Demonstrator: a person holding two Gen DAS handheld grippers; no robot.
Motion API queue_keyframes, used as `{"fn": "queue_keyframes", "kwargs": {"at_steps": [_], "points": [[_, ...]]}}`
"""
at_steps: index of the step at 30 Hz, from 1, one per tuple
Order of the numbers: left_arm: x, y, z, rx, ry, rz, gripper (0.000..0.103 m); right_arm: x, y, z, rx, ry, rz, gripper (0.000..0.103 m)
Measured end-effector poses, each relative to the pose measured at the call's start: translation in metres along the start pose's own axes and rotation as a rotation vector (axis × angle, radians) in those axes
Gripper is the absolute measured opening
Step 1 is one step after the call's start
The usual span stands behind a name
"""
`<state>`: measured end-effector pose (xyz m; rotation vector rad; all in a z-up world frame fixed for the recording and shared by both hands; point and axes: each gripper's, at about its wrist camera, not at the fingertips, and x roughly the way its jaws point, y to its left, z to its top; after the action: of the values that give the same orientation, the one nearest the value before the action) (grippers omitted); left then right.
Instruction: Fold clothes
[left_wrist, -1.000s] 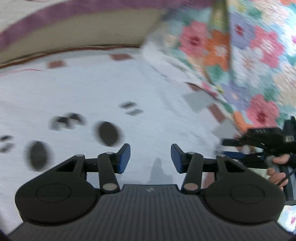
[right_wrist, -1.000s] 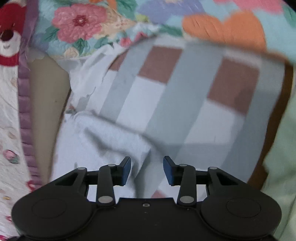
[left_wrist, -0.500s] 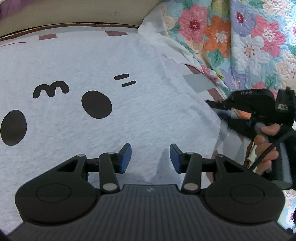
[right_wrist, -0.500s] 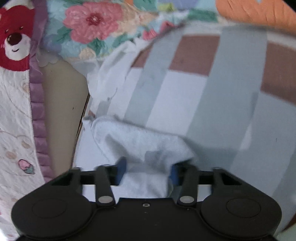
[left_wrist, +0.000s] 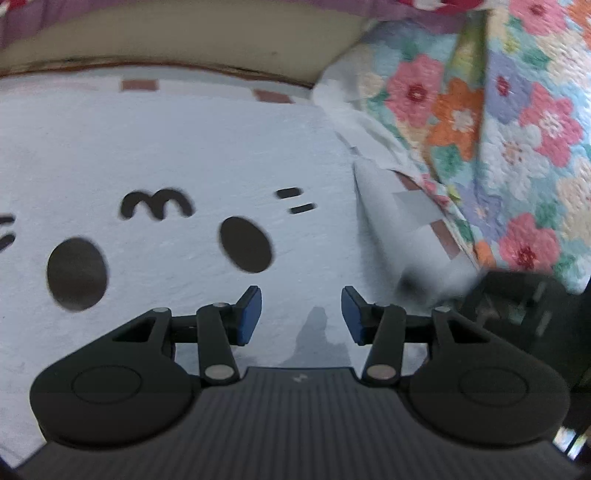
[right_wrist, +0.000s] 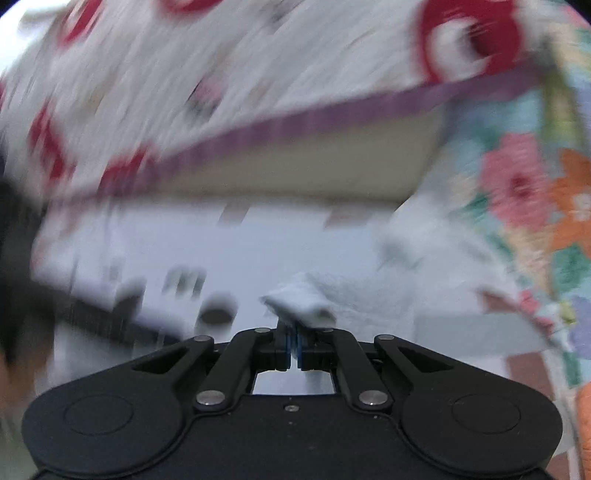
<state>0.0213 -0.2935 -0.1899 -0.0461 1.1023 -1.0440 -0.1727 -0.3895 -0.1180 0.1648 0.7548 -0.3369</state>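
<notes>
Bedtop: right tool (right_wrist: 293, 349) now pinches shirt (right_wrist: 299, 306).

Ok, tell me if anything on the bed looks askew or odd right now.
Nothing damaged or spilled. The white shirt lies flat except its right side, where the right gripper has pinched a sleeve and lifted it off the checked sheet. The left gripper is open and empty.

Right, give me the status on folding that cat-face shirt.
Done: the white cat-face shirt lies spread flat, print up. In hand: the right gripper has its jaws shut on a bunched bit of the shirt's right side; the left gripper hovers open over the shirt. Left: no fold is laid yet.
</notes>
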Motion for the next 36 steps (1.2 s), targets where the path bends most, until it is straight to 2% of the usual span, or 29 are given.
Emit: {"fn": "queue_keyframes", "kwargs": {"at_steps": [3, 5, 8, 10, 11, 12, 13, 14, 15, 16, 19, 22, 23, 27, 29, 30, 31, 36], "points": [[0.002, 0.005, -0.001, -0.028, 0.007, -0.005, 0.047, 0.022, 0.013, -0.011, -0.013, 0.167, 0.154, 0.006], [0.002, 0.005, 0.000, -0.023, 0.007, -0.007, 0.048, 0.025, 0.011, -0.013, 0.038, 0.219, 0.213, 0.006], [0.003, 0.004, -0.001, -0.015, 0.003, -0.021, 0.048, 0.014, -0.008, -0.009, 0.139, 0.171, 0.170, 0.012], [0.005, 0.005, -0.003, -0.014, 0.013, -0.021, 0.048, 0.005, -0.028, -0.004, 0.257, 0.124, 0.148, 0.023], [0.005, 0.005, -0.003, -0.011, 0.015, -0.019, 0.045, 0.000, -0.038, -0.002, 0.317, 0.100, 0.137, 0.035], [0.006, 0.004, -0.004, 0.000, 0.020, -0.016, 0.042, -0.001, -0.039, -0.001, 0.307, 0.100, 0.112, 0.043], [0.007, 0.001, -0.004, 0.023, 0.027, -0.004, 0.037, -0.001, -0.039, 0.000, 0.280, 0.105, 0.084, 0.046], [0.008, -0.002, -0.004, 0.053, 0.033, 0.012, 0.029, 0.002, -0.034, 0.002, 0.205, 0.150, 0.063, 0.048], [0.009, -0.005, -0.005, 0.080, 0.032, 0.023, 0.028, 0.005, -0.028, 0.002, 0.108, 0.203, 0.039, 0.048], [0.008, -0.006, -0.006, 0.089, 0.031, 0.020, 0.027, 0.007, -0.019, -0.001, 0.023, 0.211, 0.012, 0.048], [0.008, -0.007, -0.007, 0.076, 0.036, -0.008, 0.025, 0.012, 0.010, -0.010, -0.221, 0.199, -0.072, 0.048], [0.009, -0.008, -0.009, 0.082, 0.044, 0.000, 0.025, 0.017, 0.040, -0.019, -0.465, 0.184, -0.156, 0.051], [0.009, -0.008, -0.010, 0.081, 0.047, -0.002, 0.025, 0.023, 0.042, -0.019, -0.477, 0.198, -0.129, 0.050], [0.011, -0.005, -0.014, 0.062, 0.059, -0.032, 0.025, 0.035, 0.019, -0.002, -0.244, 0.178, -0.086, 0.050], [0.014, -0.004, -0.015, 0.053, 0.065, -0.042, 0.026, 0.036, -0.003, 0.004, -0.068, 0.141, -0.097, 0.048], [0.014, -0.004, -0.015, 0.052, 0.068, -0.041, 0.026, 0.036, -0.015, 0.005, 0.030, 0.128, -0.078, 0.017], [0.015, -0.004, -0.016, 0.051, 0.072, -0.041, 0.026, 0.035, -0.027, 0.006, 0.126, 0.118, -0.047, 0.001], [0.018, -0.002, -0.017, 0.038, 0.088, -0.040, 0.027, 0.009, -0.052, 0.014, 0.350, -0.003, -0.105, 0.003]]}}
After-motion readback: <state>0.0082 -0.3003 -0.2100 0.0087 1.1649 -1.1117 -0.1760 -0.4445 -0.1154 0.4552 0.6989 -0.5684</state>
